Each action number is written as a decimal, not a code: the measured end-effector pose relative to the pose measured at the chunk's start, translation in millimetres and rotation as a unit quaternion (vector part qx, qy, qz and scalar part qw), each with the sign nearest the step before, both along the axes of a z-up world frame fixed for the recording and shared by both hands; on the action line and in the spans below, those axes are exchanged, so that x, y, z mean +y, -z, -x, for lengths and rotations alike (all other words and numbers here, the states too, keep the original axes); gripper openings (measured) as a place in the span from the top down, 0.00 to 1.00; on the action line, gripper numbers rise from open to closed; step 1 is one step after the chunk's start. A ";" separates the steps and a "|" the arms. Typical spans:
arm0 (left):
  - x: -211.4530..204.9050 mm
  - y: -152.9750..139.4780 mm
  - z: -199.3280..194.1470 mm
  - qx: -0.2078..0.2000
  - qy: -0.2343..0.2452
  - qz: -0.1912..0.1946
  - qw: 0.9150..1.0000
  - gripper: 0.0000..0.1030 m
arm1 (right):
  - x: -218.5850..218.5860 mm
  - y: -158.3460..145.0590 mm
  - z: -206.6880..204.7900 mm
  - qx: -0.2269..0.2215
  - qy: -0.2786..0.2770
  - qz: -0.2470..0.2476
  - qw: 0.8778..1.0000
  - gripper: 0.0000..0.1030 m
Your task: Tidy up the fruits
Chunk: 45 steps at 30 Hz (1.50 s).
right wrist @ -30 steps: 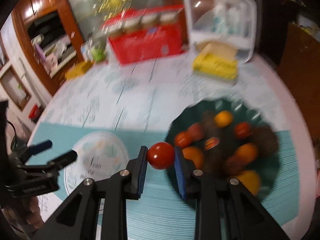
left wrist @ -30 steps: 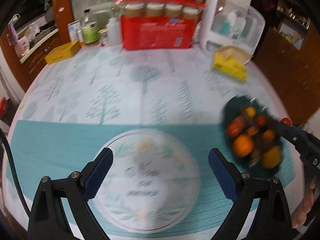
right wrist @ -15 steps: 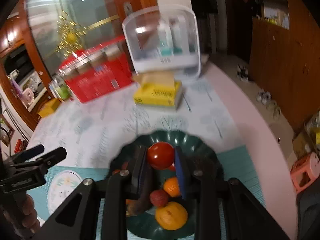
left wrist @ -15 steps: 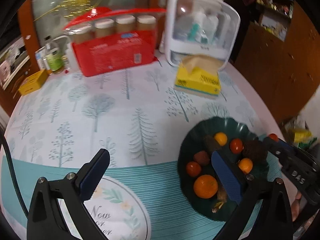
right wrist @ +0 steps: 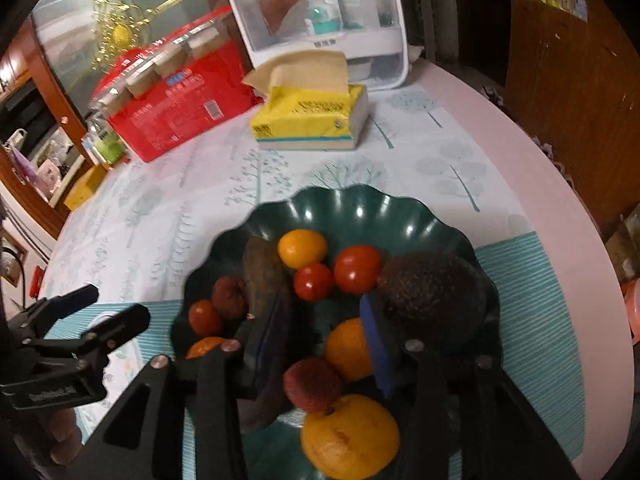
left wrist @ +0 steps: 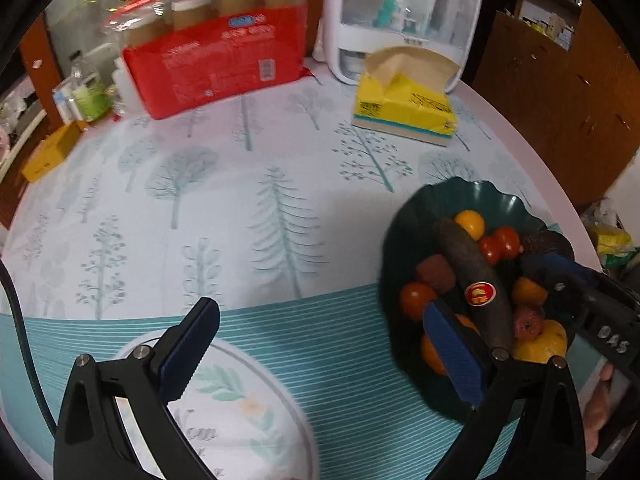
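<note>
A dark green scalloped bowl (right wrist: 360,208) holds several fruits: red tomatoes (right wrist: 357,269), oranges, a dark avocado (right wrist: 430,294), a dark banana (right wrist: 264,276) and lychees. My right gripper (right wrist: 324,332) is open and empty just above the fruit. The bowl also shows in the left wrist view (left wrist: 460,200) at the right. My left gripper (left wrist: 320,340) is open and empty above the white floral plate (left wrist: 240,412), left of the bowl.
A yellow tissue pack (right wrist: 310,118), a red box of jars (right wrist: 176,98) and a white cosmetics case (right wrist: 320,20) stand at the back. The round table's edge (right wrist: 560,184) curves along the right. A small yellow box (left wrist: 50,152) lies far left.
My right gripper carried the red tomato over the bowl, opened and let it go among the fruit. My left gripper has swung right, toward the bowl.
</note>
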State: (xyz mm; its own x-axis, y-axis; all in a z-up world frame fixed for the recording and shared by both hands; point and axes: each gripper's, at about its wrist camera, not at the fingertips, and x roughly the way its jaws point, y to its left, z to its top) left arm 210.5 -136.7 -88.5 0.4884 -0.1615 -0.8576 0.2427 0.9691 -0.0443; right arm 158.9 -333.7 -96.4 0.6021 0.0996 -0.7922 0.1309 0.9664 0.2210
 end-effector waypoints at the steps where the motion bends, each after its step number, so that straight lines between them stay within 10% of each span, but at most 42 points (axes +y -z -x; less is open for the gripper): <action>1: 4.7 -3.5 1.7 0.000 -0.004 0.004 1.000 0.02 | 1.6 -5.3 3.1 -0.008 -0.001 -0.007 1.000 0.59; 23: 153.6 -73.4 143.3 -0.069 -0.137 0.011 0.988 0.02 | 98.7 -86.6 117.9 -0.078 -0.066 0.013 0.995 0.43; 45: 160.3 -78.1 218.1 -0.090 -0.144 0.024 0.985 0.01 | 151.4 -77.7 163.1 -0.060 -0.060 0.068 0.994 0.42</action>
